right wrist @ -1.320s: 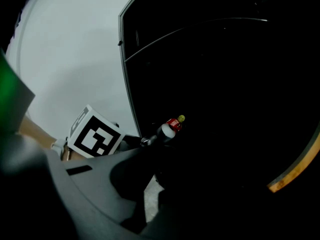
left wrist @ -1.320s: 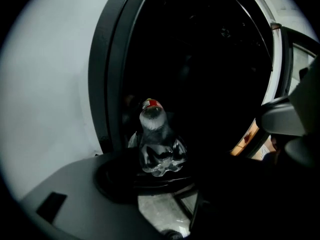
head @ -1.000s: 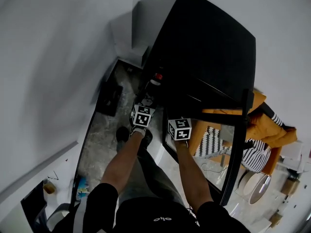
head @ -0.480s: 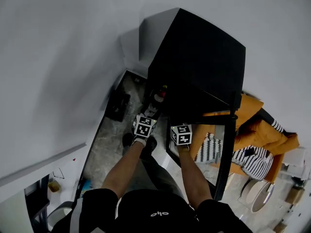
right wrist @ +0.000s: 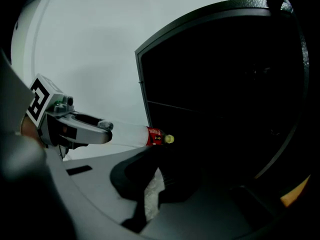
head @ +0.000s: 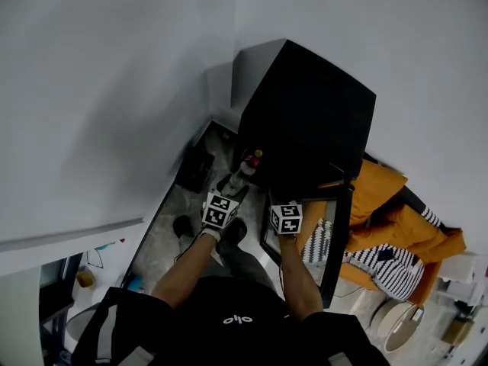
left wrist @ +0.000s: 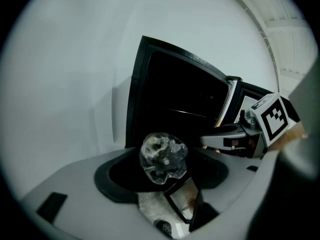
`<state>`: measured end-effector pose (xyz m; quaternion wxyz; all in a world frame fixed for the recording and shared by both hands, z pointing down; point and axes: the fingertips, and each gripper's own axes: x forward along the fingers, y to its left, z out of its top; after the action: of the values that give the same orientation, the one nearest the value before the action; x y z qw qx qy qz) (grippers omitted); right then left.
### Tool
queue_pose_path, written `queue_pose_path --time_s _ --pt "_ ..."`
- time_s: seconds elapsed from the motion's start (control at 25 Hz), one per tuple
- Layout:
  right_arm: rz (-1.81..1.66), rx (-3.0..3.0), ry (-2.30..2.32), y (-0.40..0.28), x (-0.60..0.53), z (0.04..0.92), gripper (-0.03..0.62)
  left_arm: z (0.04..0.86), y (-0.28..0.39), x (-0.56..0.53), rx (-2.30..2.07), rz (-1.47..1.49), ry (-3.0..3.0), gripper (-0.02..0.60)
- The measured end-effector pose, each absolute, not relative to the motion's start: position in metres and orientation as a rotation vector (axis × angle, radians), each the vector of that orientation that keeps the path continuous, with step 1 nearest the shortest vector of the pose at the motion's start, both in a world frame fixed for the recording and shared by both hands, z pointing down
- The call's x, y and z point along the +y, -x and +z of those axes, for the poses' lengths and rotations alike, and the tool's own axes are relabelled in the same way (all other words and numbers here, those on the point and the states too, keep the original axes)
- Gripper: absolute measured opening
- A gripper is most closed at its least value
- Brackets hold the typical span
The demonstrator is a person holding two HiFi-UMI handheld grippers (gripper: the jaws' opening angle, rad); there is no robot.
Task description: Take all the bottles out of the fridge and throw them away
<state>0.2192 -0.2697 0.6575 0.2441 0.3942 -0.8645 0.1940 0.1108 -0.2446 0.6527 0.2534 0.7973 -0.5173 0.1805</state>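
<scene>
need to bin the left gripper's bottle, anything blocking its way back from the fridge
Nothing visible: the bottle in the left gripper is at the open front of the fridge, the door off to the right. No bin in view.

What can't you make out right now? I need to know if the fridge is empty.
- Fridge inside: black in both gripper views; its own top hides it in the head view.
- Bottle held by left gripper: end-on in left gripper view, label hidden.
So: cannot tell.
</scene>
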Motion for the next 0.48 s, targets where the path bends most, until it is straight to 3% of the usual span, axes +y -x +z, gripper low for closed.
queue_pose_path --time_s 0.48 --pt "0.482 -2.428 -1.004 -0.154 -0.274 0.620 0.009 0.608 -0.025 -0.207 -1.498 0.444 -2.131 0.296"
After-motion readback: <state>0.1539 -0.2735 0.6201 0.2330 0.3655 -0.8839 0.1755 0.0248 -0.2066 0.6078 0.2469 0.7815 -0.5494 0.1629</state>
